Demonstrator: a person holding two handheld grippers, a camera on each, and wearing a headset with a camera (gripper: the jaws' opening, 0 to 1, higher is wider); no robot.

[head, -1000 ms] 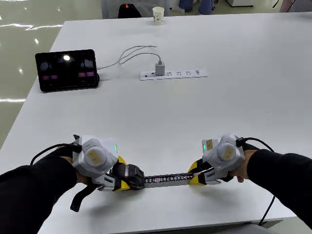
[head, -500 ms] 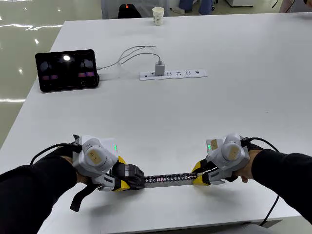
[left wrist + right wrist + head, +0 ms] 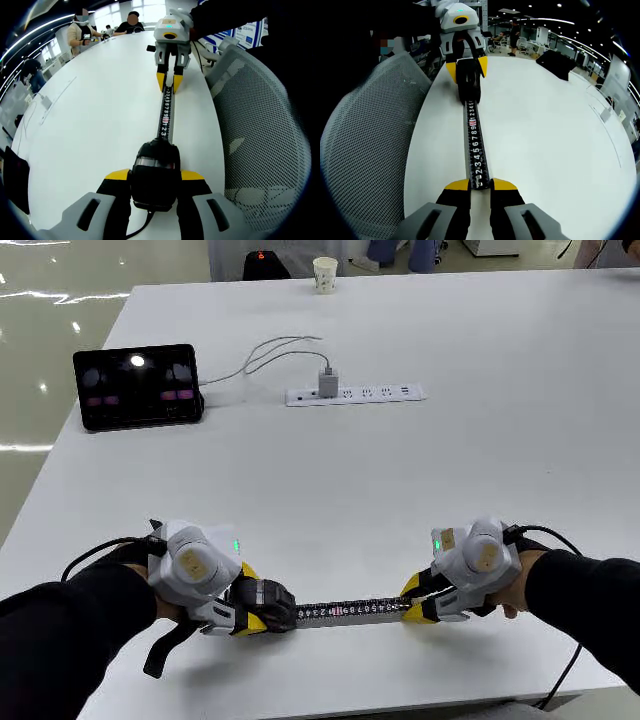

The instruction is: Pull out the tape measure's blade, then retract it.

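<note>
A black tape measure case (image 3: 268, 603) rests on the white table (image 3: 400, 470) near its front edge. My left gripper (image 3: 250, 602) is shut on the case (image 3: 155, 172), which sits between yellow-tipped fingers (image 3: 118, 175). The numbered blade (image 3: 350, 609) runs right from the case to my right gripper (image 3: 414, 600), shut on the blade's end. In the right gripper view the blade (image 3: 474, 145) stretches away from my right gripper (image 3: 480, 184) to the case (image 3: 468, 80). In the left gripper view the blade (image 3: 165, 112) leads to the right gripper (image 3: 169, 82).
A dark tablet (image 3: 138, 384) stands at the left, a white power strip (image 3: 355, 393) with a plugged charger and cable lies mid-table, and a paper cup (image 3: 325, 272) sits at the far edge. A mesh chair (image 3: 365, 145) is beside the table's near edge. People sit at the far end (image 3: 107, 25).
My right gripper has moved to the right with the blade's end, and more of the blade shows out of the case. The left gripper and case have stayed put.
</note>
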